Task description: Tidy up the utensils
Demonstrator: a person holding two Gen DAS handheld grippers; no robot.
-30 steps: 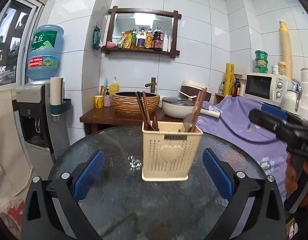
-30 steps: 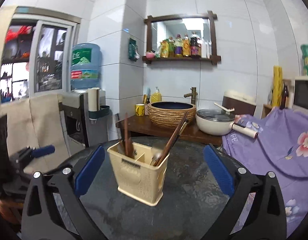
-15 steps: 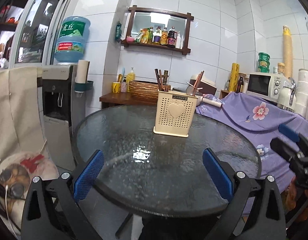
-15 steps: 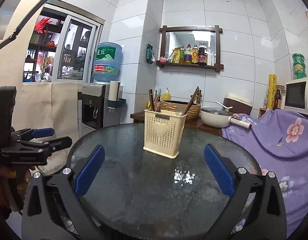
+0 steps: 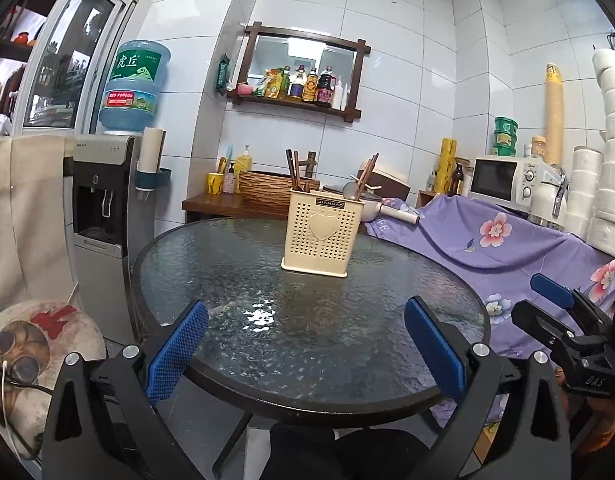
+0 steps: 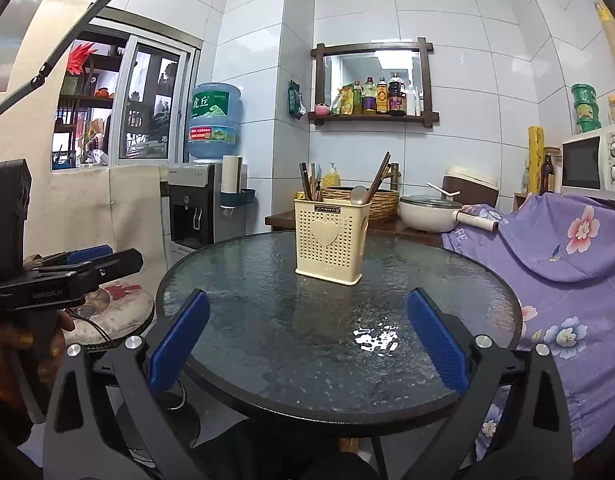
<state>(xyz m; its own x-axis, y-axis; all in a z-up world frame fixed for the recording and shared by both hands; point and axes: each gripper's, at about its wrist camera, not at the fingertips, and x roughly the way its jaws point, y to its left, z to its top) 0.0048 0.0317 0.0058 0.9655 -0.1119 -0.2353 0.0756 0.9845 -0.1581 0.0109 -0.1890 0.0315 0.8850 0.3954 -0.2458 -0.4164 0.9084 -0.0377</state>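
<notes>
Both grippers have pulled way back from the holder (image 5: 322,233); left gripper (image 5: 305,350) and right gripper (image 6: 306,343) gape empty. Utensils (image 6: 339,184) sit inside it mid-table (image 5: 267,344), leaning chopsticks could tip the light holder if bumped

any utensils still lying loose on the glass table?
No: the glass table holds only the cream utensil holder, with chopsticks and a spoon standing inside it.

Utensil holder ahead of my grippers

I see the cream perforated utensil holder (image 5: 322,233) upright, well beyond both open tools, with dark chopsticks (image 5: 292,171) and a spoon (image 6: 358,195) standing inside.
</notes>
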